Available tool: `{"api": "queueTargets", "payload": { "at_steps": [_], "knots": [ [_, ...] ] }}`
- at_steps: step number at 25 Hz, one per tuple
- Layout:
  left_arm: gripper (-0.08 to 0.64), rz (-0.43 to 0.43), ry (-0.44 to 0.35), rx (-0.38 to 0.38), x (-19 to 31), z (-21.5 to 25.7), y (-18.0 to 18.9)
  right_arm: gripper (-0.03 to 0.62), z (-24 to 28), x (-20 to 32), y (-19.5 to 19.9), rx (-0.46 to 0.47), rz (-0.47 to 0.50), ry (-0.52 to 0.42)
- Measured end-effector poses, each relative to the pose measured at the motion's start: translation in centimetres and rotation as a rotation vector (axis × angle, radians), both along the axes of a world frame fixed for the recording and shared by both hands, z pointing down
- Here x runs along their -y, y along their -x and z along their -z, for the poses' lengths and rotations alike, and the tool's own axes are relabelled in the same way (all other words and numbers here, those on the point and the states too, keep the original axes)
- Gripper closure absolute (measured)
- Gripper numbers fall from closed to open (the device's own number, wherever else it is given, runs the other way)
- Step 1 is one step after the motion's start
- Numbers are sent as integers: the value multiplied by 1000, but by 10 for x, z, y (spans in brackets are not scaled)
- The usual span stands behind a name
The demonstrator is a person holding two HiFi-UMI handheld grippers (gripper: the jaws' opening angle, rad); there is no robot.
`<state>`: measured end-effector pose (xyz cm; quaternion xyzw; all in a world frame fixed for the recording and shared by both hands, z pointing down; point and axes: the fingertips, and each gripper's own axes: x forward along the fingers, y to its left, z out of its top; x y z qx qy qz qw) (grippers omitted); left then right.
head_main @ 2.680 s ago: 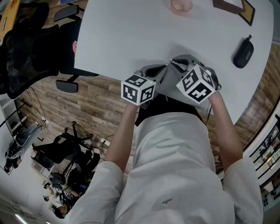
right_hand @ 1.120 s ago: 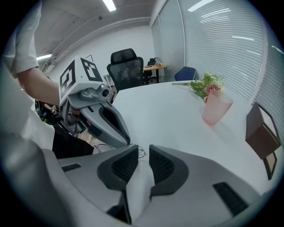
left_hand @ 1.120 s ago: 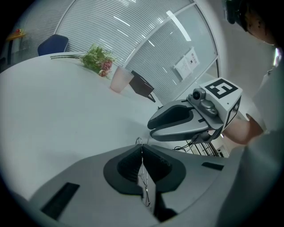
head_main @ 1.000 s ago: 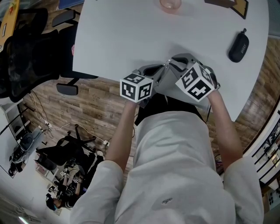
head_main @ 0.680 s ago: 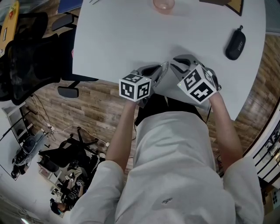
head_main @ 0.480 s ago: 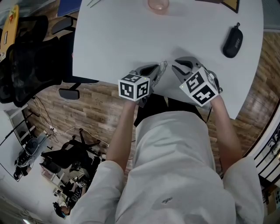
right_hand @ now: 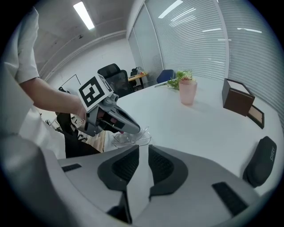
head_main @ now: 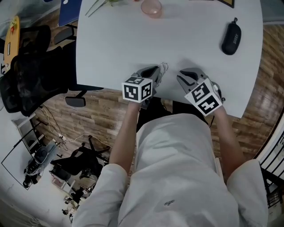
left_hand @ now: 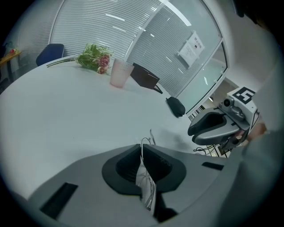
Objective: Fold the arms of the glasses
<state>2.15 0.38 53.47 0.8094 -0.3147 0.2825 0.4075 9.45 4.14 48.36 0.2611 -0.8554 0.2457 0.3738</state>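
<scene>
Both forearms reach out from the person's body to the near edge of the desk, each tilted forward and down. The left gripper lies straight below the pink cup in the head view, on the person's side of it. Its marker cube faces up. The right gripper sits on the same side of the cup, a little to the right, and angles inward toward the left one.

The head view shows only a thin glint of wire at the left fingers. The left gripper view shows them pressed together on the glasses, with the wire frame poking out beyond the tips above the desk. In the right gripper view, the right fingers stand apart. They have just been closing, and only bare desk shows in their gap. The clear lenses hang ahead of them, off the left gripper's tip.

That view also shows a brown box to the right of the cup and a black case nearer the camera.
</scene>
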Motion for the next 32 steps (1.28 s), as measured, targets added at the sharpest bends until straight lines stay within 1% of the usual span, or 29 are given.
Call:
{"api": "queueTargets", "payload": {
  "at_steps": [6,12,19,24,28,32],
  "knots": [
    [535,-47,-7,13,3,1,4,522,-6,-12,5,6,-61,32],
    [535,-96,-19,-16,6,11,15,522,0,-15,21,3,-131,28],
    [535,-183,-62,-73,-1,33,20,529,13,-17,30,-24,-224,-17],
    [535,-255,-113,-104,-11,56,29,552,25,-23,37,-41,-302,-58],
    [535,-281,-151,-139,-20,76,43,578,33,-29,49,-47,-355,-97],
    [536,-298,-190,-171,-33,94,55,584,42,-37,59,-56,-398,-133]
  ]
}}
